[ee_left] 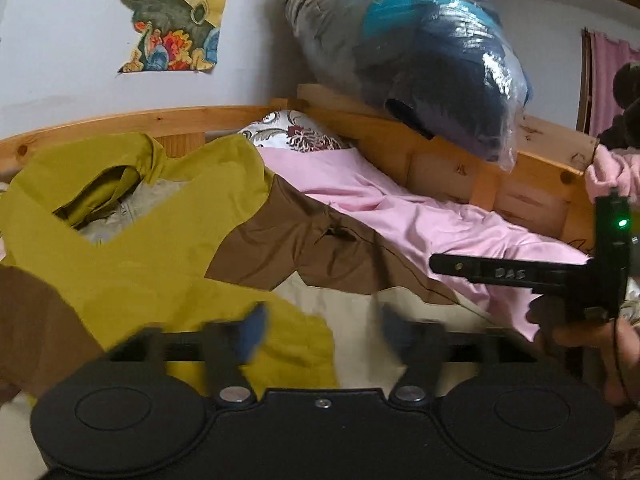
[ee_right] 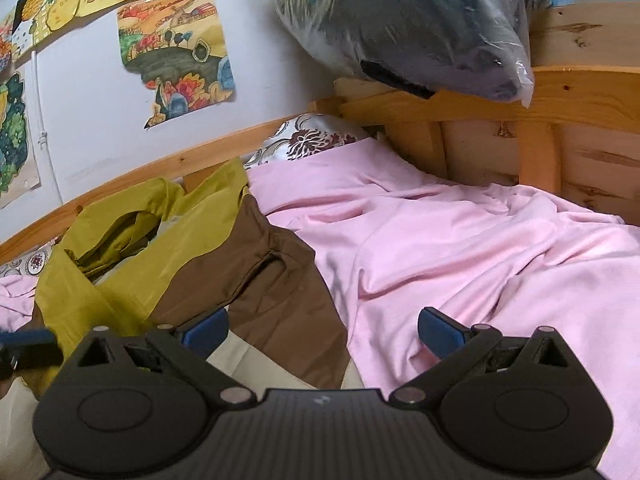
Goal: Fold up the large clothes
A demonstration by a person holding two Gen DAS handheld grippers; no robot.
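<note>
A large jacket in mustard yellow, brown and cream (ee_left: 168, 248) lies spread on the pink bed sheet (ee_left: 420, 216), hood toward the wall. It also shows in the right wrist view (ee_right: 208, 256). My left gripper (ee_left: 320, 332) is open just above the jacket's yellow and cream lower part; its blue pads are blurred. My right gripper (ee_right: 324, 330) is open over the jacket's brown and cream right edge and the sheet (ee_right: 460, 248), holding nothing. The right gripper also shows from the side in the left wrist view (ee_left: 520, 272).
A wooden bed frame (ee_left: 460, 160) runs along the wall and headboard. A clear plastic bag of dark bedding (ee_left: 420, 52) rests on the headboard. A patterned pillow (ee_left: 296, 132) sits in the corner. Drawings (ee_right: 180, 52) hang on the wall.
</note>
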